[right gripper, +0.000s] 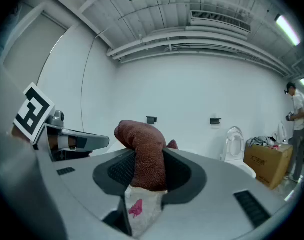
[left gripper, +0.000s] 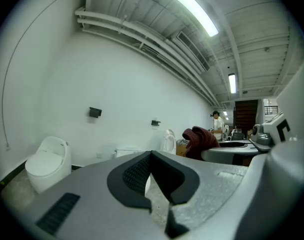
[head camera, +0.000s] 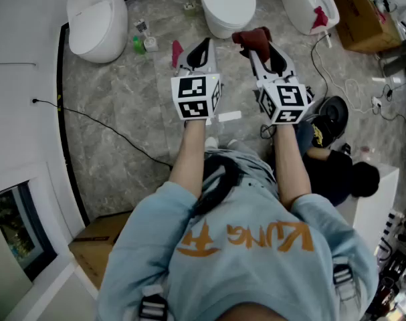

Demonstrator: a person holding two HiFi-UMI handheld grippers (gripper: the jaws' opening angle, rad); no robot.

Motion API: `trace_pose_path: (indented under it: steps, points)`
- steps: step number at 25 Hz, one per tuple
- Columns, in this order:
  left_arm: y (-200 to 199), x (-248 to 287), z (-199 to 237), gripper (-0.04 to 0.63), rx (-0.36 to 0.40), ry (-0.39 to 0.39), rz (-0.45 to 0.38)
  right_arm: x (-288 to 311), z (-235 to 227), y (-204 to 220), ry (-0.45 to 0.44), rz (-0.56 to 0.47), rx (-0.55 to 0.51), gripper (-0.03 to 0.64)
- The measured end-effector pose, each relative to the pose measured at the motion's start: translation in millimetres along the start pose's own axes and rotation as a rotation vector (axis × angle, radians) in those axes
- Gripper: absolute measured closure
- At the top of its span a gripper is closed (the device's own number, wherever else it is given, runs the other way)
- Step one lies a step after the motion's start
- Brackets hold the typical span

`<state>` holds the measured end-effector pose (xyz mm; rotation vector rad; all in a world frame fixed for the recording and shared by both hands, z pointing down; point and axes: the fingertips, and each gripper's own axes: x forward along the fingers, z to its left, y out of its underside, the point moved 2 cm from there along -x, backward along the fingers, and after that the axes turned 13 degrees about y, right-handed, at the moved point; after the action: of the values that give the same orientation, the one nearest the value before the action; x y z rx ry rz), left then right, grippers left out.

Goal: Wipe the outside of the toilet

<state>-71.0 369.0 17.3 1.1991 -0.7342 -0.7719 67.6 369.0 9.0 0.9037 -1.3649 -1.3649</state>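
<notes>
A white toilet (head camera: 225, 5) stands on the marble floor straight ahead of both grippers, its lid down. My right gripper (head camera: 259, 45) is shut on a dark red cloth (head camera: 252, 37), held just short of the bowl's front. In the right gripper view the cloth (right gripper: 144, 151) sticks up between the pads and curls left. My left gripper (head camera: 200, 51) hovers beside it to the left, shut with nothing in it. In the left gripper view its jaws (left gripper: 152, 171) meet, and the cloth (left gripper: 198, 140) shows to the right.
Another toilet (head camera: 95, 22) stands far left, a third (head camera: 310, 2) far right with a red rag (head camera: 320, 17) on it. A green bottle (head camera: 138, 44) and a pink item (head camera: 177, 52) lie on the floor. Cardboard boxes (head camera: 363, 15) (head camera: 99, 246), a floor cable (head camera: 102, 129), a distant person (right gripper: 297, 129).
</notes>
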Motion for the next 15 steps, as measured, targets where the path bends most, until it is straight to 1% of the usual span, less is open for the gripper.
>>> trace_pose_path:
  steps: [4,10,15]
  points:
    - [1.0,-0.2,0.8,0.597,-0.002,0.000,0.001,0.2,-2.4,-0.3,0.024,-0.008,0.023,0.466]
    - [2.8,-1.7,3.9,0.597,-0.007,-0.001,-0.003,0.0,-4.1,0.8,0.033,-0.015,0.067,0.463]
    - [6.3,-4.6,15.8,0.597,-0.025,-0.020,0.002,4.3,-10.8,4.7,0.064,0.000,0.098,0.463]
